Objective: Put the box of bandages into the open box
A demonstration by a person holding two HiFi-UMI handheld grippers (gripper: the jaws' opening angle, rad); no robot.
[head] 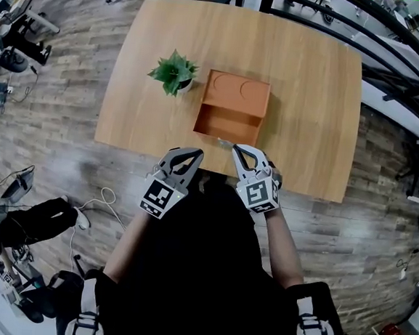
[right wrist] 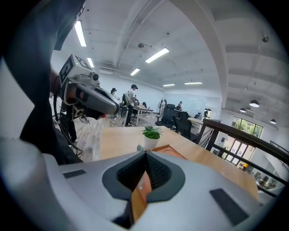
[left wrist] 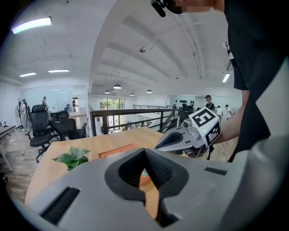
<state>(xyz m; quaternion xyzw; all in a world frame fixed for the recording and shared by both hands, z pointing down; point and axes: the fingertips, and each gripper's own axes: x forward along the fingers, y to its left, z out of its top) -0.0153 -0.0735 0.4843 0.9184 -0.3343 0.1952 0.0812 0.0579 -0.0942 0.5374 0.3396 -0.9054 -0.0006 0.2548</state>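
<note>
Two grippers, both with jaws pressed together and nothing pinched. The left gripper (head: 198, 152) and right gripper (head: 234, 148) are just short of the open box's (head: 228, 121) near wall. The box sits on the table (head: 310, 99), plant (head: 174, 72) just left of it. A pale sliver (head: 224, 141) lies at that near wall, too small to tell if it's the bandages.

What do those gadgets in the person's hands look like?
The left gripper and right gripper are grey, with pointed jaws and dark ribbed pads, each bearing a white cube of black square markers. The person wears a black short-sleeved top.
</note>
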